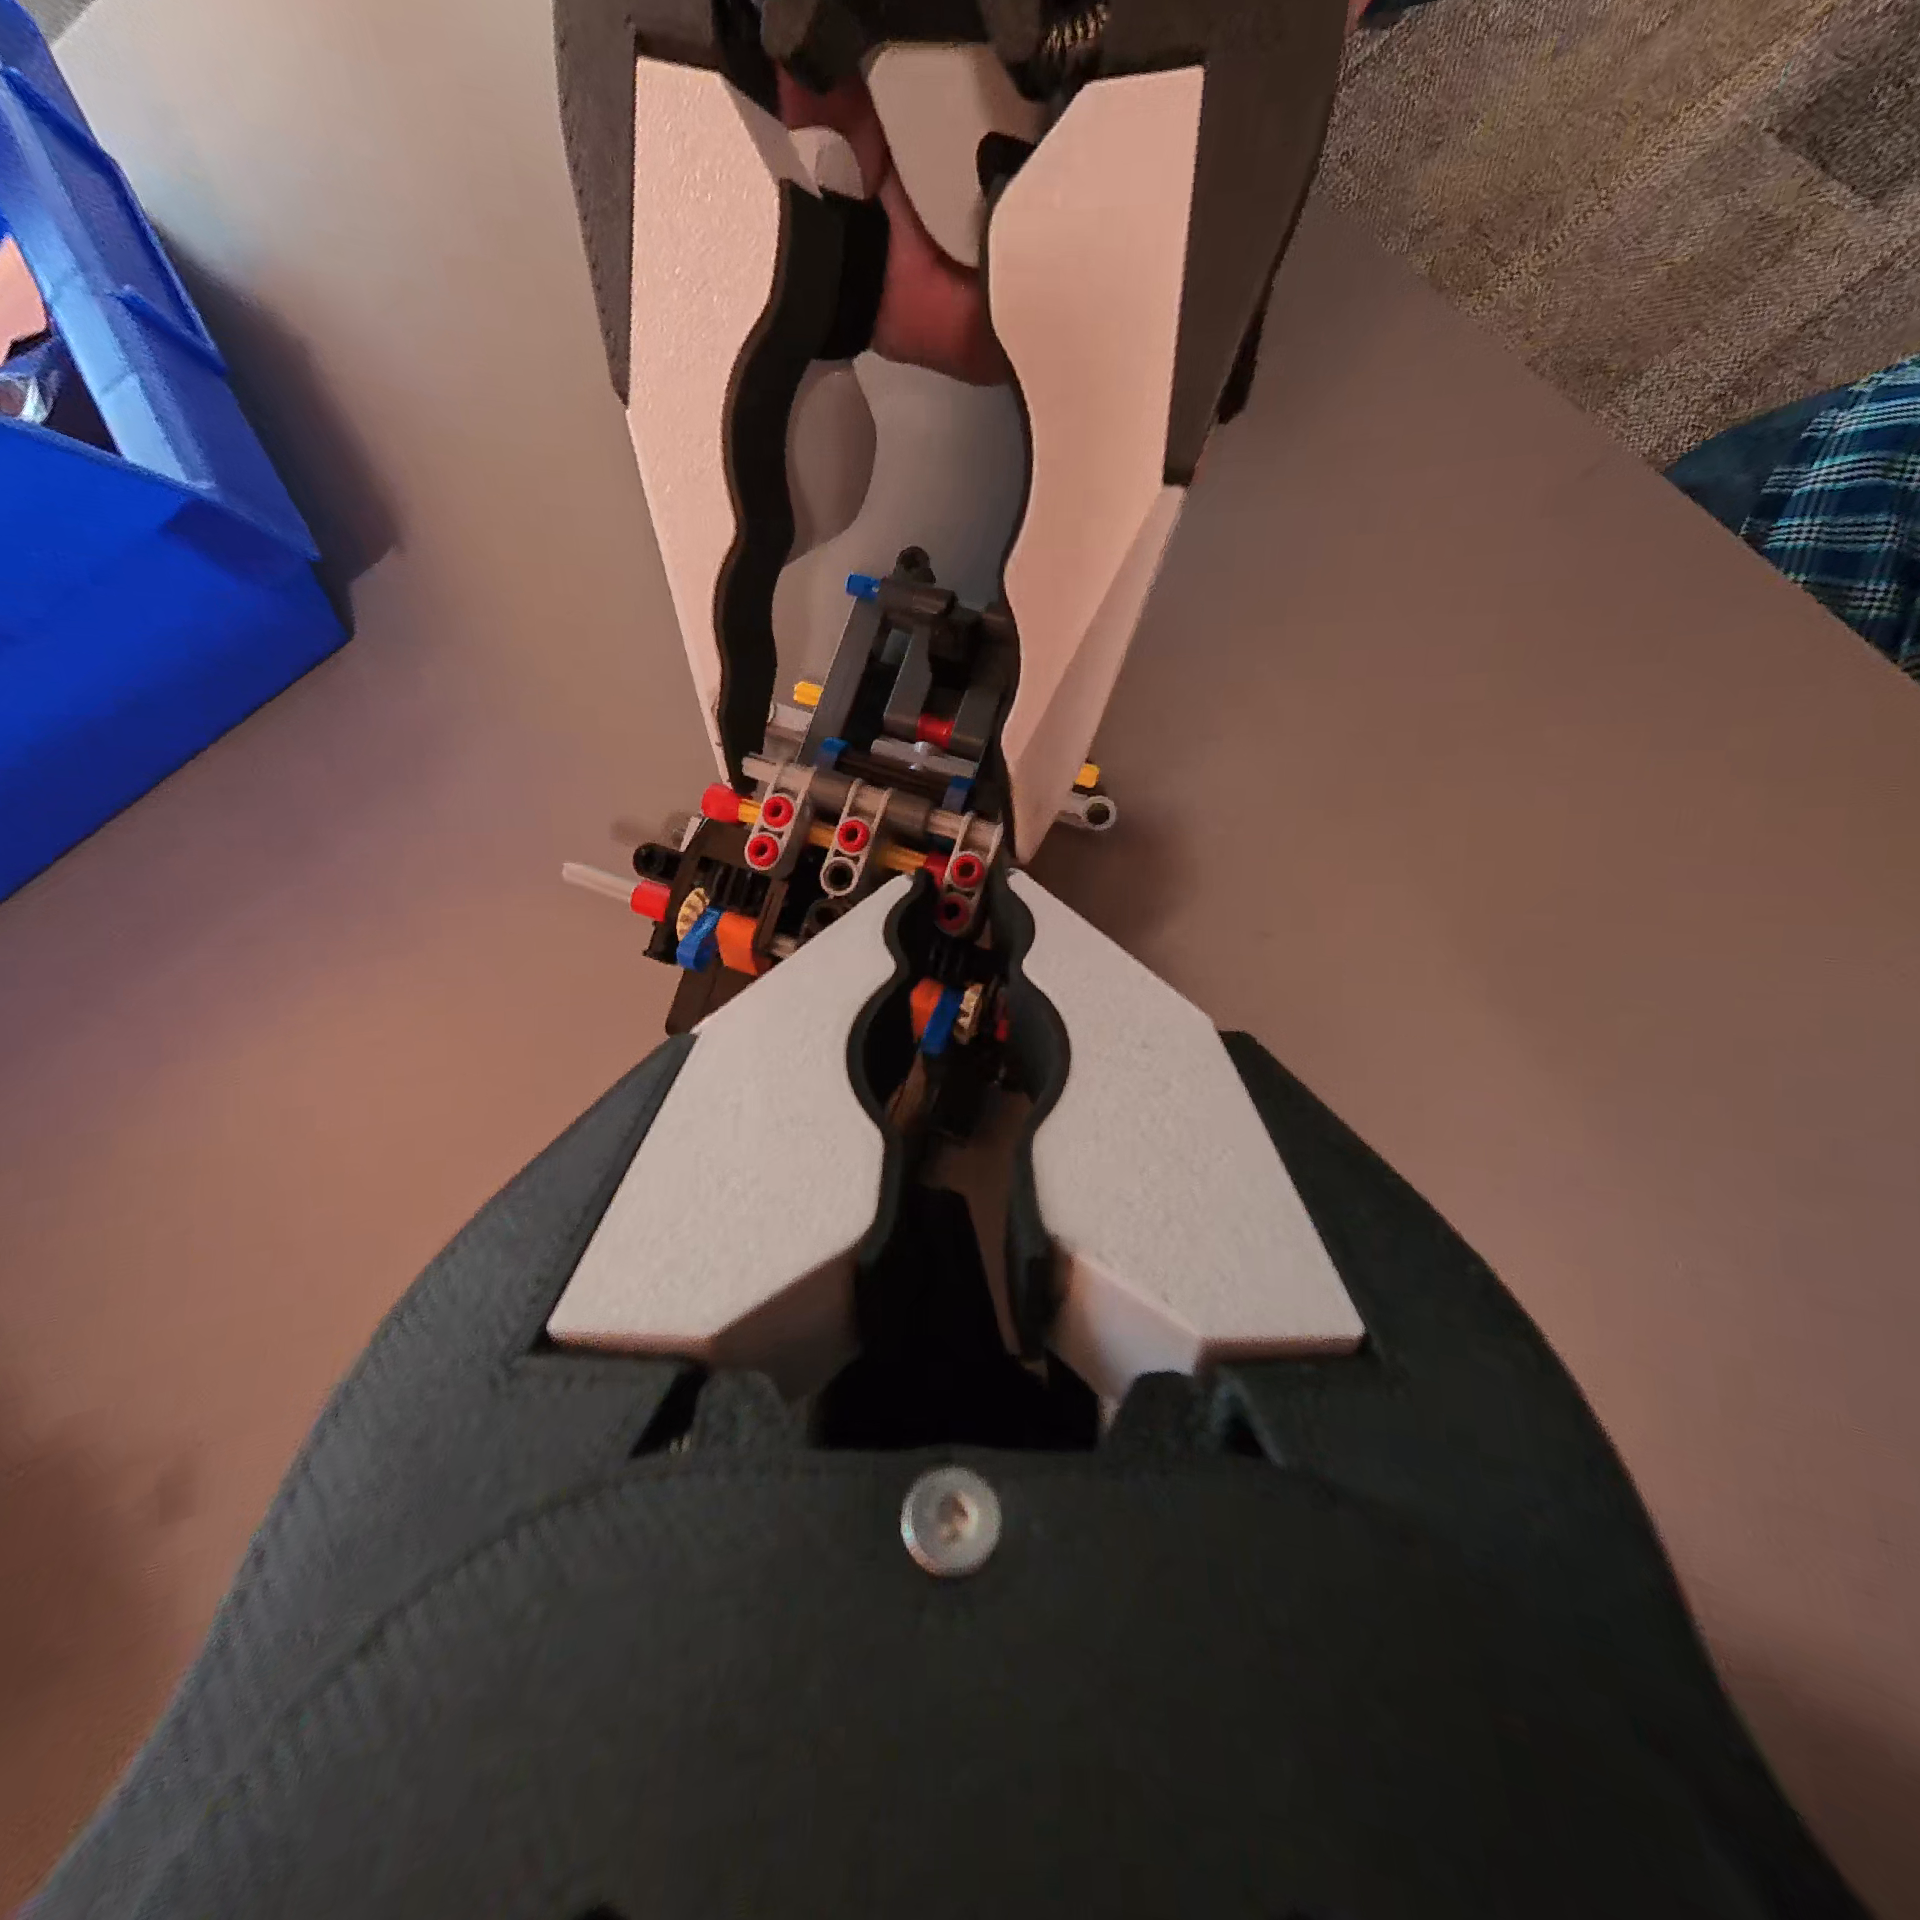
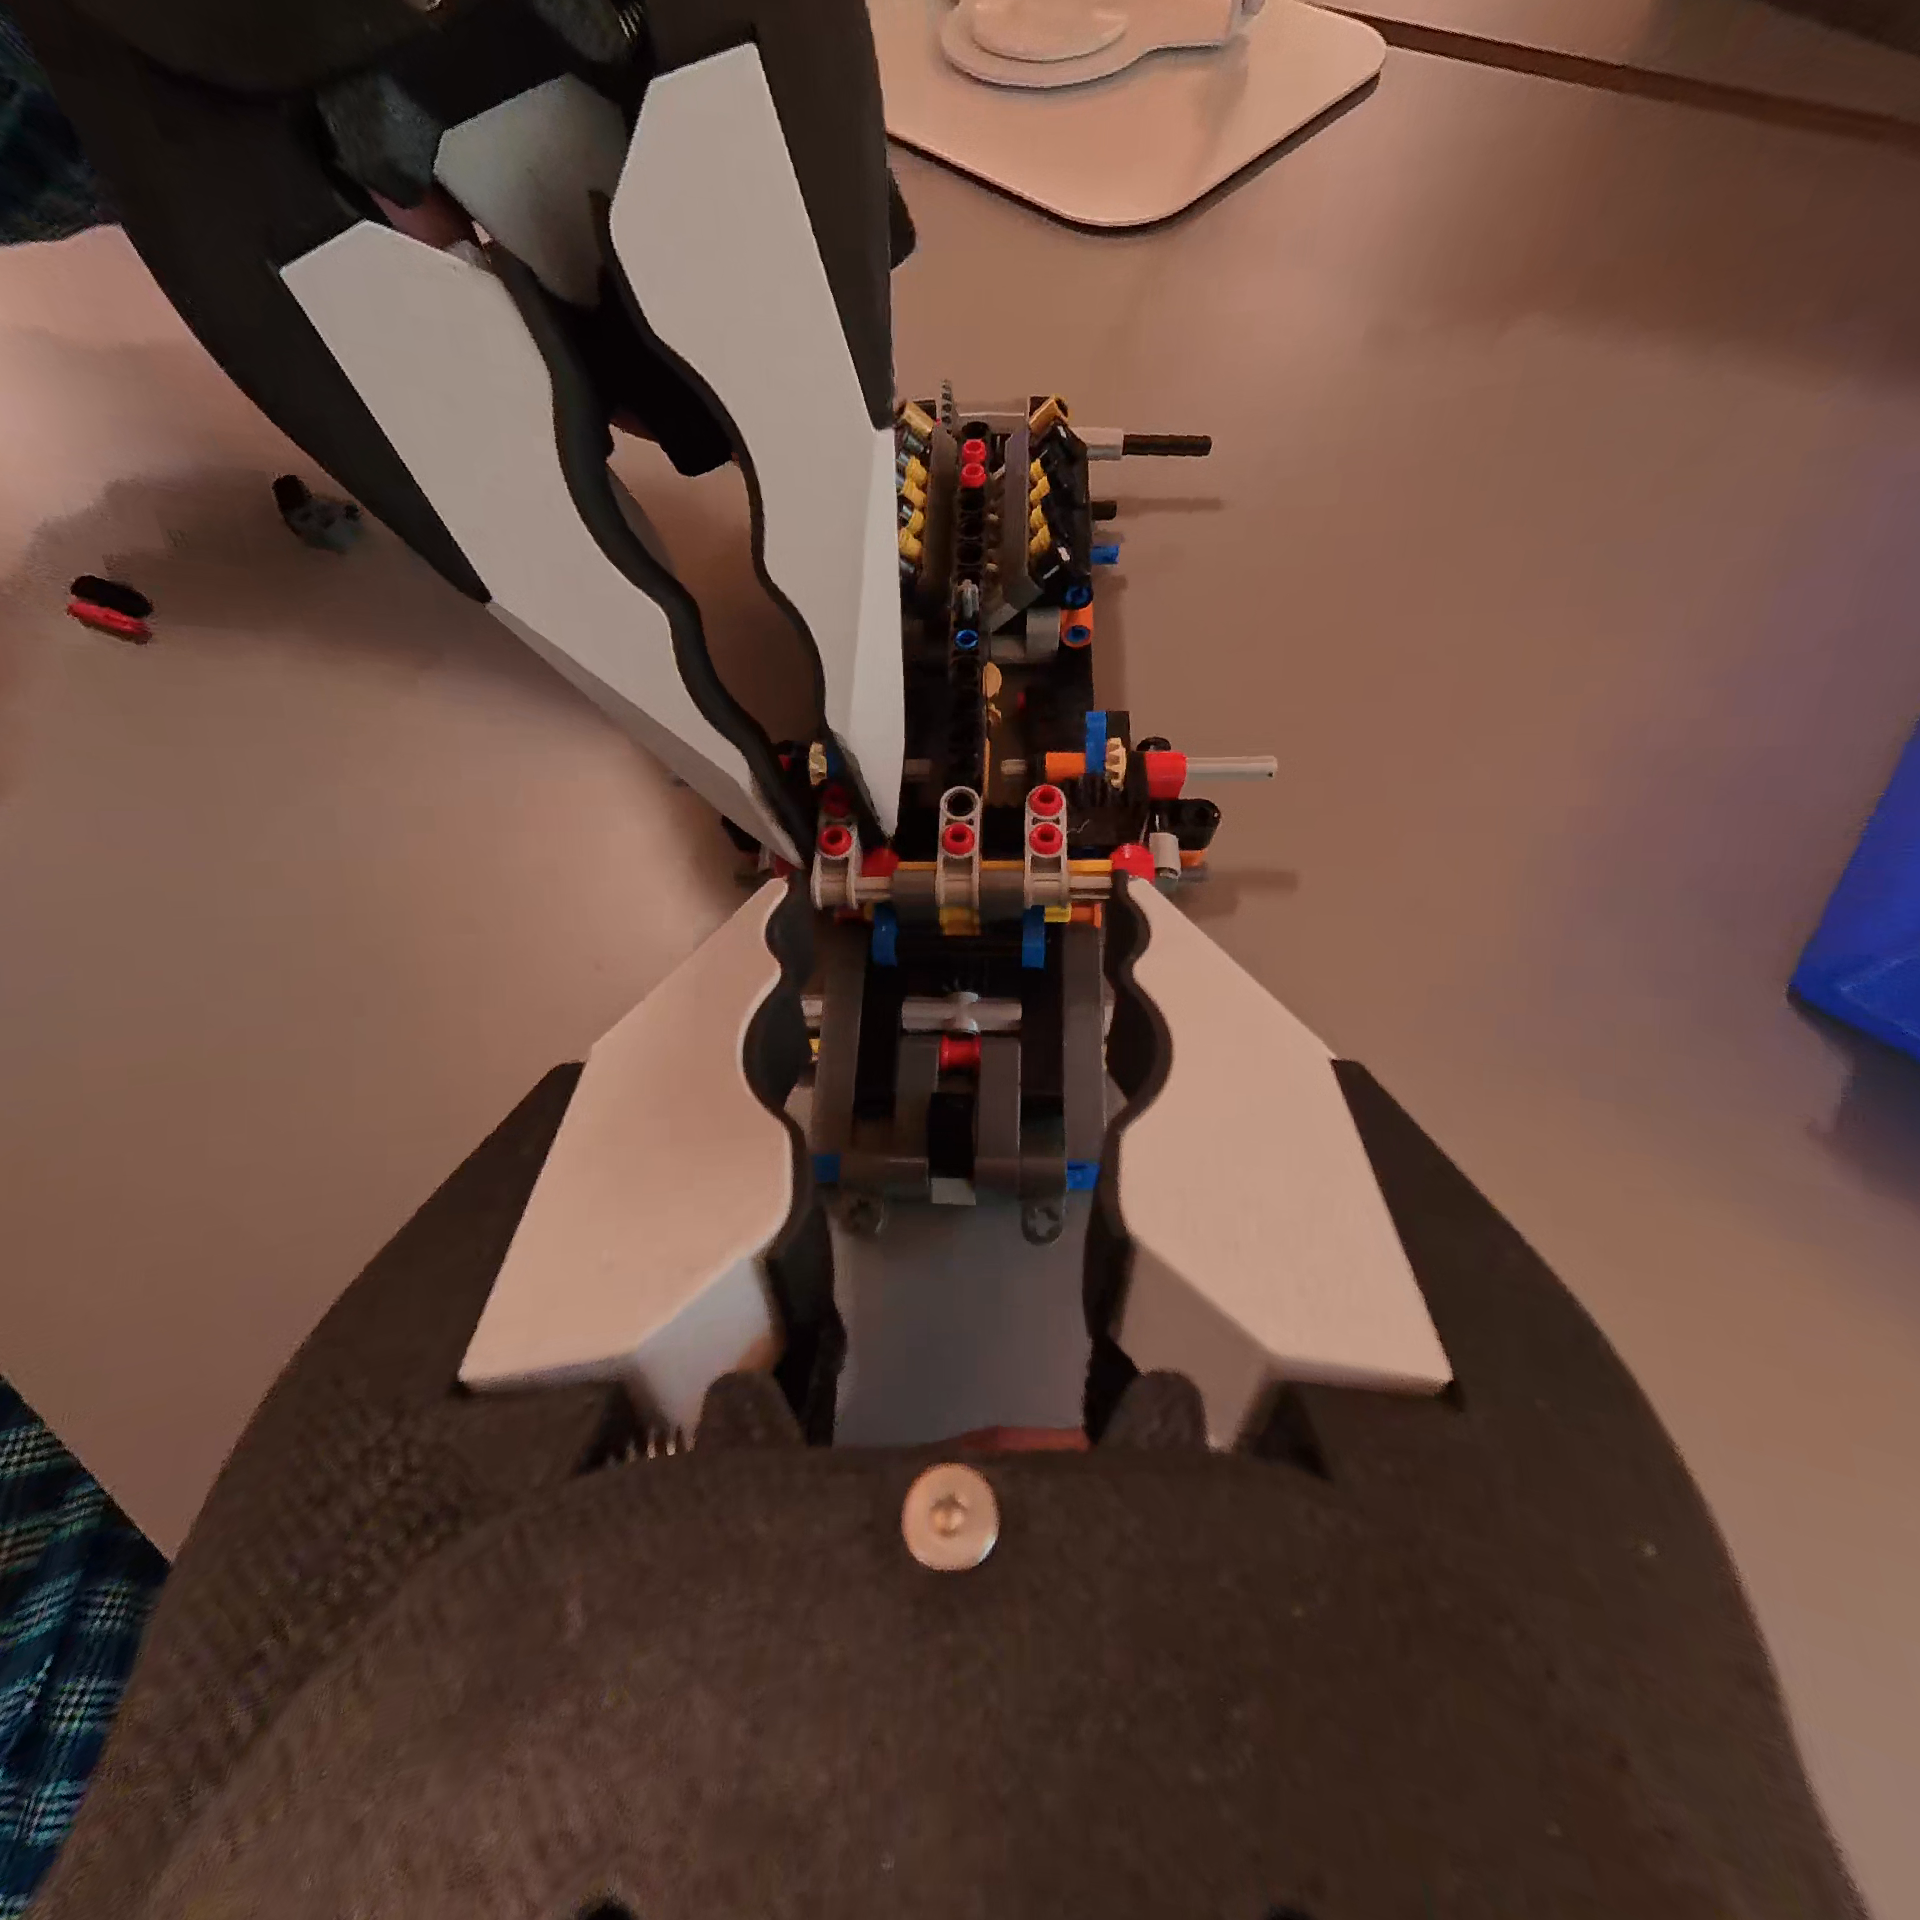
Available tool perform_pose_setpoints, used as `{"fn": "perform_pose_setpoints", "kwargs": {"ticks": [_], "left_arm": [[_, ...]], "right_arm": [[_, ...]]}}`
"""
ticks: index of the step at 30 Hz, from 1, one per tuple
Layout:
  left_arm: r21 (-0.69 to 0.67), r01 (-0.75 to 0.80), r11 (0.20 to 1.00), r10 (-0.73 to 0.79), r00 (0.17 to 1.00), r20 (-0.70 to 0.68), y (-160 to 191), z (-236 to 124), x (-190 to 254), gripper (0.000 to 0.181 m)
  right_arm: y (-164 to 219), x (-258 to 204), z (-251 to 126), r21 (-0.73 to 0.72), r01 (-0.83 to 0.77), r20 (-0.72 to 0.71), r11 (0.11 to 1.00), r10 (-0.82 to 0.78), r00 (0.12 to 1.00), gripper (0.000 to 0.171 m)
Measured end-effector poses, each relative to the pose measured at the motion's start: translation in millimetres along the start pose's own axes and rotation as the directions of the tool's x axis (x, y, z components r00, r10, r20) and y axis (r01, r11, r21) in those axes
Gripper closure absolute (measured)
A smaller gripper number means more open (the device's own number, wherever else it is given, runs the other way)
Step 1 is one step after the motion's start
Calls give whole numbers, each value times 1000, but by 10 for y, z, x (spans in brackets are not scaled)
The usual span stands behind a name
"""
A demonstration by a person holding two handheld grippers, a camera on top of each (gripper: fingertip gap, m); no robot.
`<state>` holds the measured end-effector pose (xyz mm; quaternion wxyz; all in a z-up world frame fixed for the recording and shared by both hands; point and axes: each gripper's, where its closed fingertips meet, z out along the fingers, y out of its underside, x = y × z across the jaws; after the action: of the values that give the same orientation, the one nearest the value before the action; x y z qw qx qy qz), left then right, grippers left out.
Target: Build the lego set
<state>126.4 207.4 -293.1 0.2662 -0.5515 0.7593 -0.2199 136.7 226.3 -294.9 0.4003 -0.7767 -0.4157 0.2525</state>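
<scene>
On my left wrist feed I see a blue plastic bin (image 1: 135, 582) at the far left of the grey table (image 1: 1455, 935), with grey carpet (image 1: 1621, 187) beyond the table's edge. On my right wrist feed, a pale flat stand base (image 2: 1164, 135) rests on the table, well behind the work area.

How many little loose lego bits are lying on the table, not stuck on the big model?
2. A dark grey piece lies left of the model, and a black-and-red piece lies farther left. More may be hidden out of view.
</scene>
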Motion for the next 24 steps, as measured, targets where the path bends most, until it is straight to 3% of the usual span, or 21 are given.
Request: {"fn": "perform_pose_setpoints", "kwargs": {"ticks": [9, 24], "left_arm": [[31, 21, 999, -21, 1000, -13, 0, -6, 15, 172], [7, 49, 999, -48, 997, -53, 4, 28, -13, 172]], "right_arm": [[5, -28, -24, -2, -14, 100, 1000, 15, 995, 119], [6, -28, -22, -2, 4, 99, 1000, -4, 995, 127]]}}
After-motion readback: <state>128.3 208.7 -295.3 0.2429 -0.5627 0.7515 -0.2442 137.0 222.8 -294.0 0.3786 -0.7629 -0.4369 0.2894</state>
